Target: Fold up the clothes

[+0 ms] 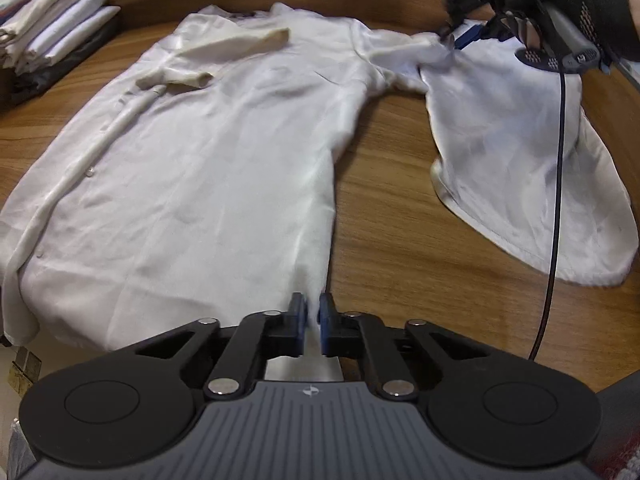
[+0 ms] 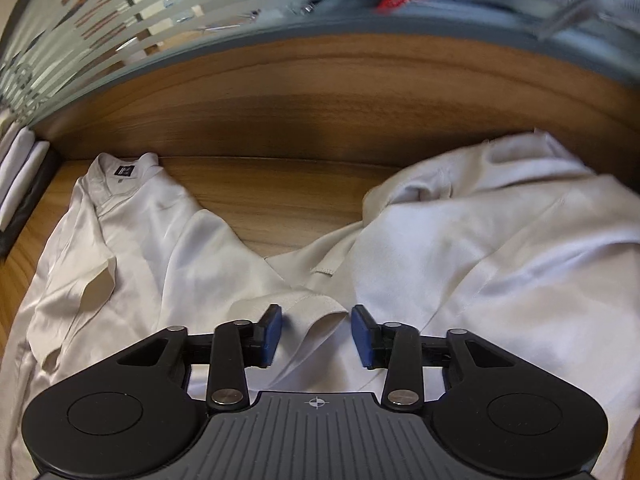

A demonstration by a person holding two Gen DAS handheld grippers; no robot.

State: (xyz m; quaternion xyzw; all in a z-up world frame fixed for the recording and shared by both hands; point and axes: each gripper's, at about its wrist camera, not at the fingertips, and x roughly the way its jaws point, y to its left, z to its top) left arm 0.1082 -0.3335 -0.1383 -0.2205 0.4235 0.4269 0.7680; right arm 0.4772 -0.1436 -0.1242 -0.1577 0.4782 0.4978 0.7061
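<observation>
Two smooth, satiny off-white shirts (image 1: 200,168) cover our wood-grain tabletop (image 1: 392,216). Our left tongs (image 1: 313,312) pinch one hem; our right tongs (image 2: 316,330) stand narrowly apart around a sleeve cuff (image 2: 320,308).

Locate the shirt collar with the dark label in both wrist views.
Left wrist: collar at top centre, at the far end of the shirt.
Right wrist: collar in the upper left, by the wooden back panel.
Shared landmark: stack of folded clothes, top left in the left wrist view, at the left edge in the right.
</observation>
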